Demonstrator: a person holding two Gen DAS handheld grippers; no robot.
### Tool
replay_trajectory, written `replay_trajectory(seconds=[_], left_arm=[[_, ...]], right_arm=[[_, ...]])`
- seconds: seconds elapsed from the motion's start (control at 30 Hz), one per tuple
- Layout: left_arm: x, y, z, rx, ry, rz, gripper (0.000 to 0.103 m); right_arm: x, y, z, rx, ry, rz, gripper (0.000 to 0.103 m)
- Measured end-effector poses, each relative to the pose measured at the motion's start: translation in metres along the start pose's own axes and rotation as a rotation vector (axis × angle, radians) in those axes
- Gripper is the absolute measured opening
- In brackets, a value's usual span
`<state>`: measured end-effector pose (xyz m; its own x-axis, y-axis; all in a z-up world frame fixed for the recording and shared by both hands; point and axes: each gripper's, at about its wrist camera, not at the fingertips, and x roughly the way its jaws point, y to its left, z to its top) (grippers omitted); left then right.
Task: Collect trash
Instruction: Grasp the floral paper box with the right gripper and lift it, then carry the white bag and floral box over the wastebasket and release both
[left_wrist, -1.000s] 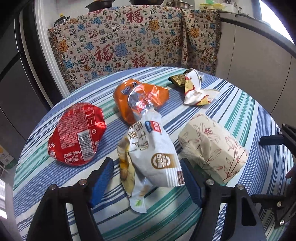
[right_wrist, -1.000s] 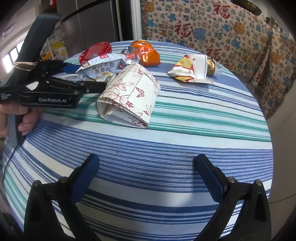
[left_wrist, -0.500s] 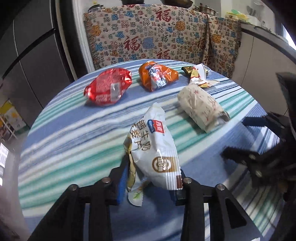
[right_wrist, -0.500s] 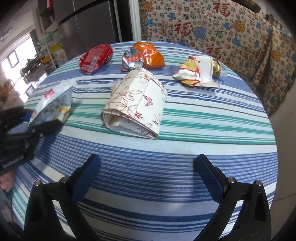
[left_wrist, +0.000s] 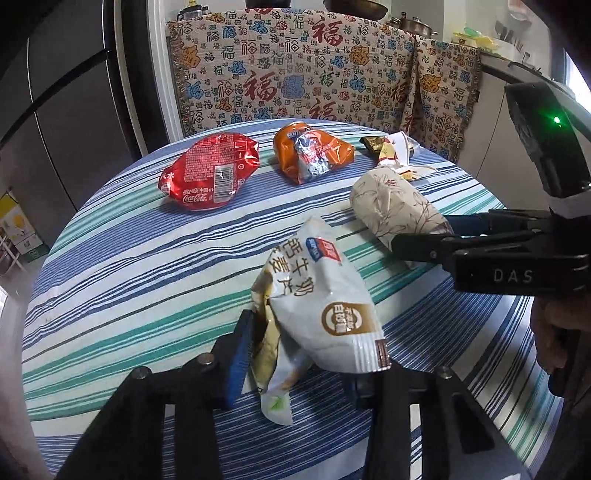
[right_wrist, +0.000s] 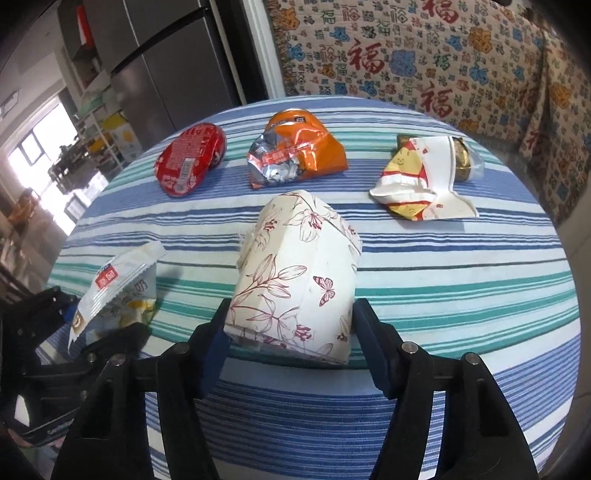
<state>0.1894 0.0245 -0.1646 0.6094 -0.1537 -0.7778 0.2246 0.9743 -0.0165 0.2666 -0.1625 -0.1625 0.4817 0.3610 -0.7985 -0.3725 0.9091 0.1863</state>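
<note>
My left gripper (left_wrist: 303, 363) is shut on a white snack bag (left_wrist: 321, 310) and holds it above the striped tablecloth (left_wrist: 129, 266). The bag also shows at the left in the right wrist view (right_wrist: 118, 291). My right gripper (right_wrist: 290, 349) has its fingers on both sides of a crumpled floral paper carton (right_wrist: 295, 273), which lies on the cloth; the pads look close to its sides or touching them. The carton shows in the left wrist view (left_wrist: 391, 210) with the right gripper reaching in from the right.
A red Coca-Cola wrapper (right_wrist: 188, 158), an orange foil bag (right_wrist: 299, 151) and a white-yellow wrapper with a gold piece (right_wrist: 421, 181) lie at the far side of the round table. A patterned cloth-covered cabinet (right_wrist: 424, 62) stands behind. A refrigerator (right_wrist: 177, 62) stands at the far left.
My left gripper closed on the white snack bag and lifted it back toward the near edge. My right gripper moved forward and narrowed around the floral carton.
</note>
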Motion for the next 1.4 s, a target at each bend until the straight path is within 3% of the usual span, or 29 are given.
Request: replay_trajectory(seconds=[0.13, 0.63, 1.2, 1.4], left_arm=[[-0.005, 0.002, 0.000, -0.025, -0.014, -0.016, 0.024], [-0.024, -0.038, 0.010, -0.046, -0.055, -0.073, 0.021], [-0.022, -0.094, 0.028, -0.001, -0.068, -0.074, 0.021], [-0.020, -0.126, 0.040, 0.035, -0.063, -0.115, 0.021]], right_arm=[[-0.020, -0.005, -0.005, 0.005, -0.022, 0.014, 0.065], [-0.085, -0.045, -0.043, 0.049, -0.064, -0.011, 0.065], [-0.106, -0.075, -0.060, 0.096, -0.084, -0.036, 0.065], [-0.126, -0.105, -0.071, 0.152, -0.115, -0.069, 0.065]])
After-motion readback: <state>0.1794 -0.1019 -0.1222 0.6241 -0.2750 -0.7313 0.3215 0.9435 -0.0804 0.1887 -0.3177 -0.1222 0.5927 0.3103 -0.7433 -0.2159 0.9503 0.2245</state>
